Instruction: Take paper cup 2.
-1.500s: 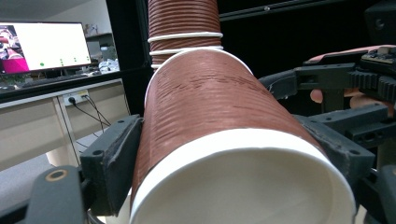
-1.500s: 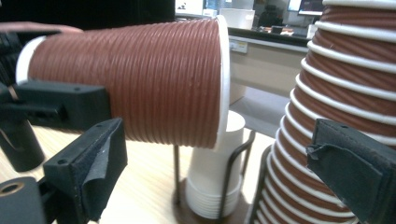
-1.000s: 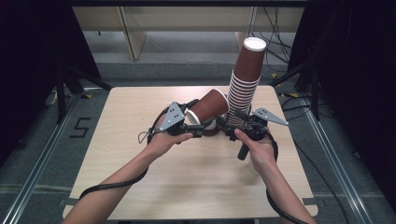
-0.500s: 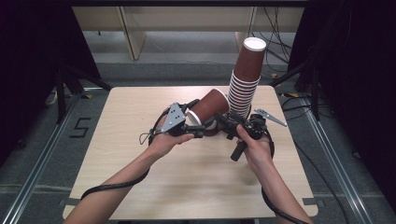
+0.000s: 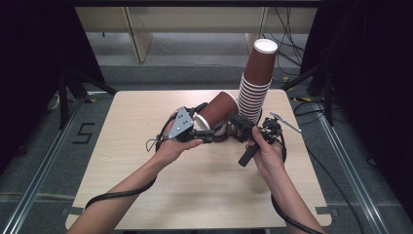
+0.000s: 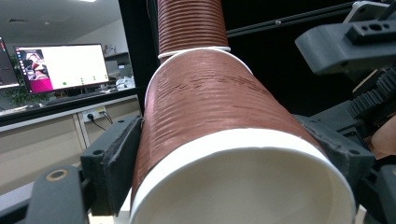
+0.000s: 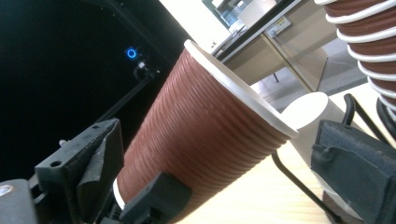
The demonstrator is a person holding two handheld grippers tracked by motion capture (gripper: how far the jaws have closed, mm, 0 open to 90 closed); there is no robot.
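While my left gripper (image 5: 208,135) has its jaws closed on the sides of a brown ribbed paper cup (image 5: 218,111) with a white rim, the cup lies tilted above the middle of the light wooden table (image 5: 146,161), its mouth toward 11 o'clock in the left gripper view. My right gripper (image 5: 238,127) sits just beside it at 3 o'clock in the high view; its jaws have just been opening and stand wide, the cup between them, pads off it. At 1 o'clock rises a tall leaning stack of brown paper cups (image 5: 255,83)
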